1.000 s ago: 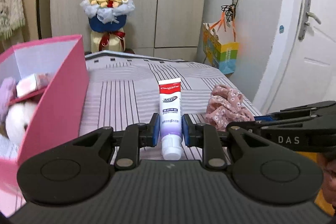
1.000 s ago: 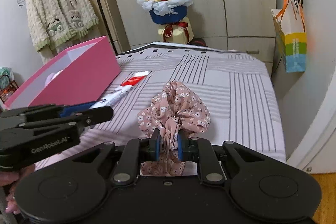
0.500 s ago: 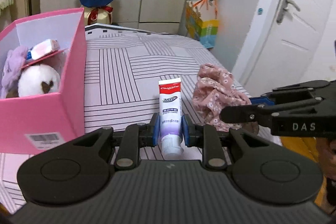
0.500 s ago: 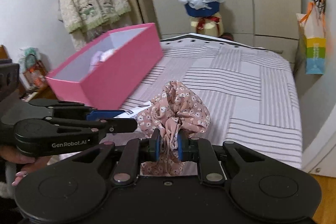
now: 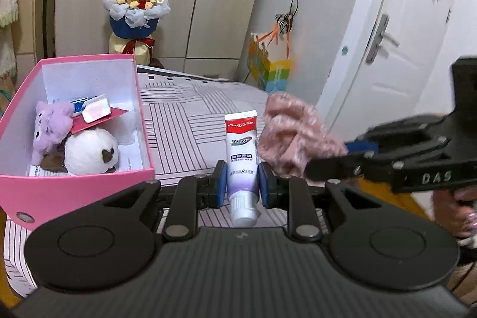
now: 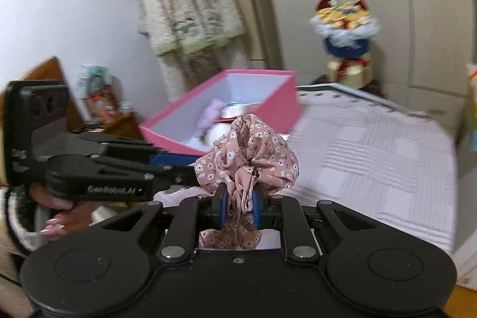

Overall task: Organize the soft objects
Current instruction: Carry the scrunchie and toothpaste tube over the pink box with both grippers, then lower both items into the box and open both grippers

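Observation:
My left gripper (image 5: 241,184) is shut on a white and purple toothpaste tube (image 5: 241,157), held upright in the air, cap end down. My right gripper (image 6: 240,206) is shut on a pink floral scrunchie (image 6: 250,154), also lifted; the scrunchie also shows in the left wrist view (image 5: 293,136), just right of the tube. The pink box (image 5: 74,192) stands open on the bed at the left, holding a purple plush (image 5: 52,124), a white plush (image 5: 91,151) and a small tube (image 5: 89,106). The box also shows in the right wrist view (image 6: 277,106), ahead of the scrunchie.
The striped bed cover (image 6: 372,151) spreads to the right of the box. A flower bouquet (image 5: 135,8) stands by the wardrobe beyond the bed. A colourful bag (image 5: 274,70) hangs near the white door (image 5: 402,49). A cardigan (image 6: 187,5) hangs at the back left.
Both grippers have risen and swung left toward the pink box while keeping their loads. The box's inside now shows more fully in the left wrist view.

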Demonstrator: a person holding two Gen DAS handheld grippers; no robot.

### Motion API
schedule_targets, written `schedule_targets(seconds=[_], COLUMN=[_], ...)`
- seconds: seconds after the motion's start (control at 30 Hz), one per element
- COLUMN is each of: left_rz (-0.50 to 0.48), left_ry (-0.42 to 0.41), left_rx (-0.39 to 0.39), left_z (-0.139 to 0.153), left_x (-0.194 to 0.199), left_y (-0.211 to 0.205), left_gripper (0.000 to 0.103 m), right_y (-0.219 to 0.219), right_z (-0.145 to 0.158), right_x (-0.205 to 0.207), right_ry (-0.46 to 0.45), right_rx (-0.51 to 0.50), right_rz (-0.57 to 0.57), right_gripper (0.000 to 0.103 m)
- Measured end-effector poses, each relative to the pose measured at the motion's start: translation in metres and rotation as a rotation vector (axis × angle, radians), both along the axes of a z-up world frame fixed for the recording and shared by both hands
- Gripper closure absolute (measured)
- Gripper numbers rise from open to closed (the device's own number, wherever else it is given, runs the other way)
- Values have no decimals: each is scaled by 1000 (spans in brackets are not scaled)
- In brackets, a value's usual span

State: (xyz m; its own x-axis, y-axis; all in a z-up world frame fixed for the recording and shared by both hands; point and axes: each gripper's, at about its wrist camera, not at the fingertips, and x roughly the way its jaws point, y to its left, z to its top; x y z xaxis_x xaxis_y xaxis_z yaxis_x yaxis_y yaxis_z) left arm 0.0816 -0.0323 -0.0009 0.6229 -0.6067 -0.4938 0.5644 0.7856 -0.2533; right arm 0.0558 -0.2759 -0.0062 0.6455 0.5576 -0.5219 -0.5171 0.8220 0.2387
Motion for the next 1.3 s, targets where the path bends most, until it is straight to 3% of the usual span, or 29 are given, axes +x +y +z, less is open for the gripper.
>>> schedule_targets(seconds=[0.23,0.47,0.63,0.8,0.97,1.07,1.3], left_rz=[52,138,233,316,373,410,379], left_ry=[-59,-100,-110,-140,-122,-97,-54], left_rx=[-17,-19,-1,48,94,113,151], left_z=[15,24,23,18,5,-4,-8], left_x=[1,30,63,94,126,141,167], left_y=[32,62,75,82,86,88,86], left_gripper=[82,82,82,82,82,82,82], right_y=[27,60,79,92,109,116,144], right_z=[7,17,11,3,-7,-20,-38], right_x=[16,52,81,126,167,191,226], right_ry=[0,-53,-188,-173,-187,-141,-99], right_rx=[56,49,8,9,-30,-8,-143], right_rz=[57,75,-23,-39,-85,-133,-143], right_gripper=[83,83,83,83,82,82,77])
